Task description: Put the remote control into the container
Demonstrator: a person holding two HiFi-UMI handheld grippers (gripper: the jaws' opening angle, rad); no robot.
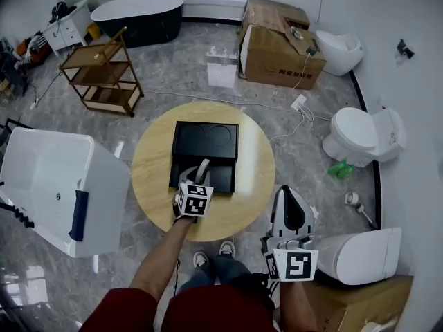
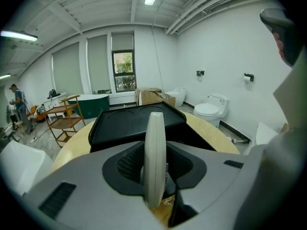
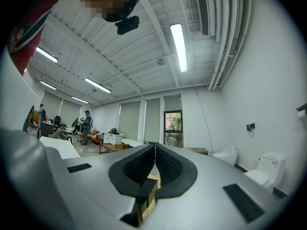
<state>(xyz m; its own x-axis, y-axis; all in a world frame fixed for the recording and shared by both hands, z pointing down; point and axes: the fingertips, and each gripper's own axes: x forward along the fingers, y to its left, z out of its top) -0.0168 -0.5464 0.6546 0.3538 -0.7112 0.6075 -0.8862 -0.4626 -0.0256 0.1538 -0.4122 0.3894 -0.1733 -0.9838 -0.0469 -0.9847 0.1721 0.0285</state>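
Looks like a bathroom showroom. Grey marble-look floor, white walls. Round wooden surface sits mid-floor. Dark bathtub stands by the far wall, white bathtub near left. Wooden shelf cart is between them, white cabinet far left. Cardboard boxes at the far side, another box near right. Along the curved right wall: far toilet, middle toilet, near toilet. White cable runs across the floor to a power strip. Window shows greenery, grey blinds beside it. Ceiling strip lights are on.
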